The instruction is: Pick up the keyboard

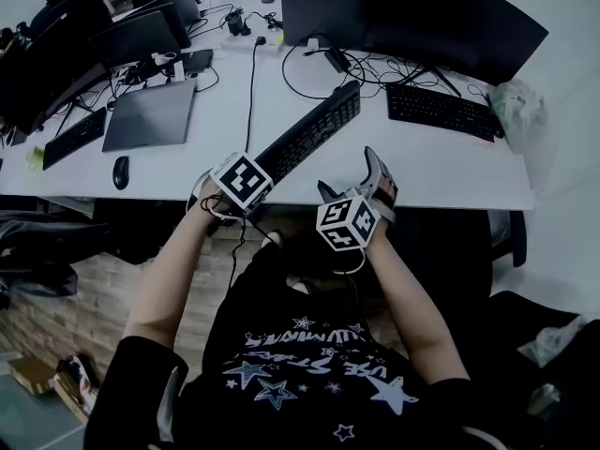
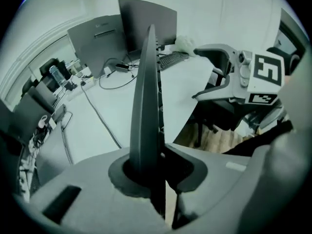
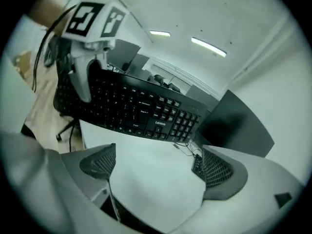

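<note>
left tongs (image 2: 158, 155) pinch the keyboard (image 1: 314, 129) by its near end, apparently lifted off the counter (image 1: 422, 167). right tongs (image 3: 155, 167) stand wide open, empty; clearing the far end seems left.

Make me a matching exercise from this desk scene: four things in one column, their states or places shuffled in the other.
1 left hand-held gripper
2 right hand-held gripper
3 mouse
4 grey laptop

A lid closed, lying flat
B jaws apart, empty
C shut on the end of the keyboard
D black, by the front edge of the table

Pairs: 1-C, 2-B, 3-D, 4-A
</note>
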The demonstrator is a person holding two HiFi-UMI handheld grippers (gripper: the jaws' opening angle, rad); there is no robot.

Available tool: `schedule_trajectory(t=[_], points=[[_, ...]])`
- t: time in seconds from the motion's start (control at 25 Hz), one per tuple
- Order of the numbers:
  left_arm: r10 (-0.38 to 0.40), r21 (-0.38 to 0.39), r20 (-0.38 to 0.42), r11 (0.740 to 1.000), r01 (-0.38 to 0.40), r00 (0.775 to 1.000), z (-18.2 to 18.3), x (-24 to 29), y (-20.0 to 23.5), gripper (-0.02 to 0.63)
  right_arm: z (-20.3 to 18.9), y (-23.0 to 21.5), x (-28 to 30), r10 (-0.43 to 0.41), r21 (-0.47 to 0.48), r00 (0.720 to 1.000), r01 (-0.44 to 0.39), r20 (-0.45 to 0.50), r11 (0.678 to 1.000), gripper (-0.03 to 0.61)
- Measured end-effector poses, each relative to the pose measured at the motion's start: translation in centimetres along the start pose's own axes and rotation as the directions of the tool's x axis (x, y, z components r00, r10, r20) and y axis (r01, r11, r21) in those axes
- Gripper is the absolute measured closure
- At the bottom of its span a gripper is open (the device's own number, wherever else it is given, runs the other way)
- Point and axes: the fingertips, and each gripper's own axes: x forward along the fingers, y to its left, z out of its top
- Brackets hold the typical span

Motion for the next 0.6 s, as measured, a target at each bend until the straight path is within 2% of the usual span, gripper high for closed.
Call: schedule_trajectory(t=[0.04, 0.08, 0.16, 0.2, 0.36, 0.52, 0.6], points=[[0.001, -0.041, 0.033, 0.999, 0.001, 0.999, -0.2, -0.3, -0.5, 0.528, 0.2, 0.0, -0.6, 0.013, 0.060, 1.000, -0.013, 0.006, 0.998, 0.037], [-0.006, -0.079, 0.063, 0.997, 0.011, 0.998, -0.6, -0.6, -1.0, 0.528, 0.3, 0.0, -1.1, 0.018, 0.112, 1.000, -0.019, 0.012, 0.993, 0.111], [-0.026, -0.138, 0.124, 0.989, 0.043, 0.992, -1.2, -1.2, -2.2, 0.528, 0.0, -0.1, -2.2, 0.017, 0.195, 1.000, -0.019, 0.012, 0.981, 0.303], [-0.033, -0.160, 0.152, 0.985, 0.058, 0.988, -1.6, -1.5, -2.7, 0.528, -0.2, 0.0, -2.6, 0.015, 0.224, 1.000, -0.016, 0.008, 0.974, 0.349], [-0.035, -0.215, 0.228, 0.973, 0.085, 0.973, -3.2, -2.7, -4.4, 0.528, -1.3, 1.0, -3.9, 0.010, 0.290, 1.000, -0.008, -0.008, 0.957, 0.448], [-0.023, -0.262, 0.255, 0.961, 0.092, 0.967, -5.4, -2.6, -5.2, 0.528, -1.9, 1.4, -4.5, -0.024, 0.316, 0.999, 0.033, -0.031, 0.948, 0.561], [-0.039, -0.289, 0.275, 0.949, 0.122, 0.961, -6.7, -2.7, -5.4, 0.529, -1.8, 1.8, -5.0, -0.037, 0.327, 0.998, 0.049, -0.042, 0.944, 0.569]])
